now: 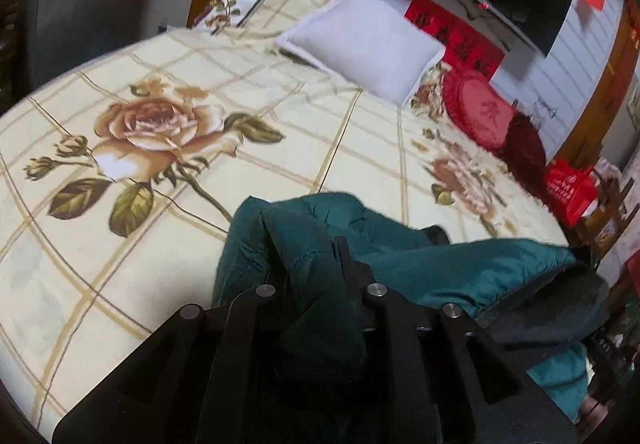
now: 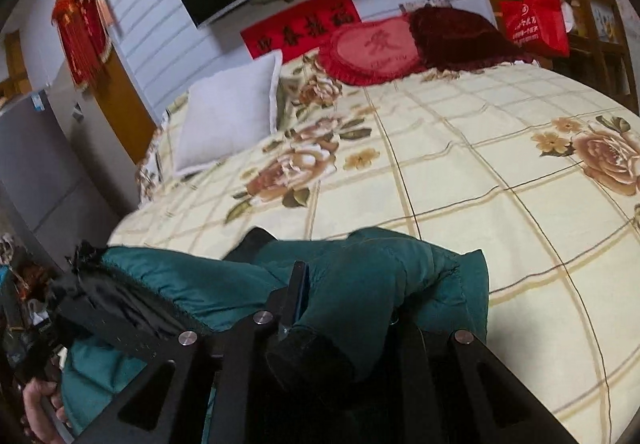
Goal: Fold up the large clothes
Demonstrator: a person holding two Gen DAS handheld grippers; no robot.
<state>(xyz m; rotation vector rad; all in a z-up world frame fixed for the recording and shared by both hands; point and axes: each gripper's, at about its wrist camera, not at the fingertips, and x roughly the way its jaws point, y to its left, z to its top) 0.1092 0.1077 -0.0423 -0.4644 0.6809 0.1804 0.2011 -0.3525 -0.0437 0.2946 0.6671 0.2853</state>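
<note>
A dark teal padded jacket (image 1: 460, 268) with a black lining hangs bunched between the two grippers over the near edge of the bed. My left gripper (image 1: 316, 264) is shut on a fold of the teal fabric, which drapes over its fingers. My right gripper (image 2: 340, 284) is shut on another fold of the same jacket (image 2: 380, 268), and the cloth hides its right finger. The left gripper (image 2: 80, 308) and the hand holding it show at the left of the right wrist view.
The bed (image 1: 192, 244) has a cream floral grid bedspread (image 2: 480, 204). A white pillow (image 1: 360, 40), a red heart cushion (image 2: 372, 48) and a dark red cushion (image 2: 460, 32) lie at the head. A red bag (image 2: 536, 20) and shelves stand beside it.
</note>
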